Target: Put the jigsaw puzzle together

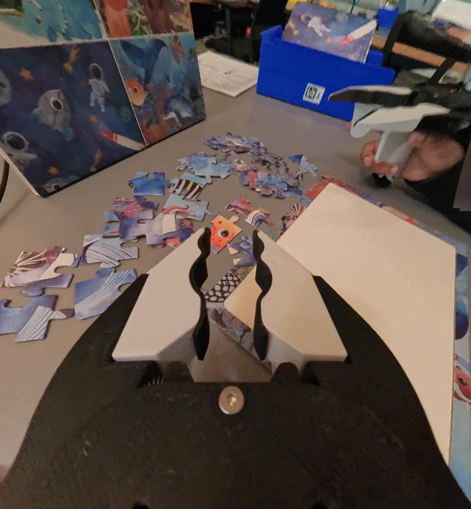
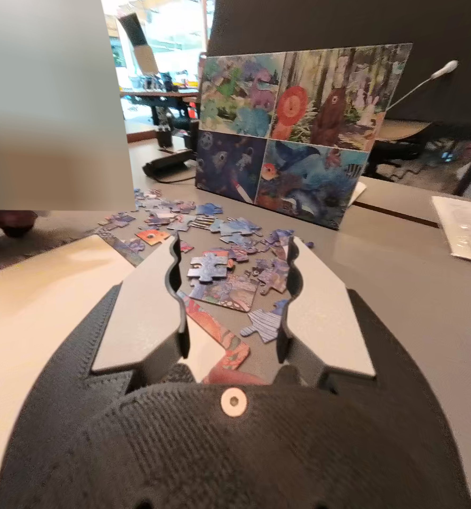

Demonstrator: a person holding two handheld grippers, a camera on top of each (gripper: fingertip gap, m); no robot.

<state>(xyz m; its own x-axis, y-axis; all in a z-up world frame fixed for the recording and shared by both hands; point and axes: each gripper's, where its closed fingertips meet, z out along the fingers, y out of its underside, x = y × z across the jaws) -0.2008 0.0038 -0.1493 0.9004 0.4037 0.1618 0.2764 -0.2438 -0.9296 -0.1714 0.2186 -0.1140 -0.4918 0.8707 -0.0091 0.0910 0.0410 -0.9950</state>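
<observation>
Grey table (image 1: 49,220): both grippers empty, left gripper (image 1: 231,237) narrowly parted, right gripper (image 2: 234,242) wide, loose pieces (image 2: 209,266) piled just ahead, so a pinch risks snagging overlapped neighbours.

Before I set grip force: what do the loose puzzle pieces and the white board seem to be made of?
Puzzle pieces: likely printed cardboard, slightly glossy; thin, flat, die-cut tabs. White board: smooth and matte, a rigid flat panel; card or wood, unclear.
</observation>
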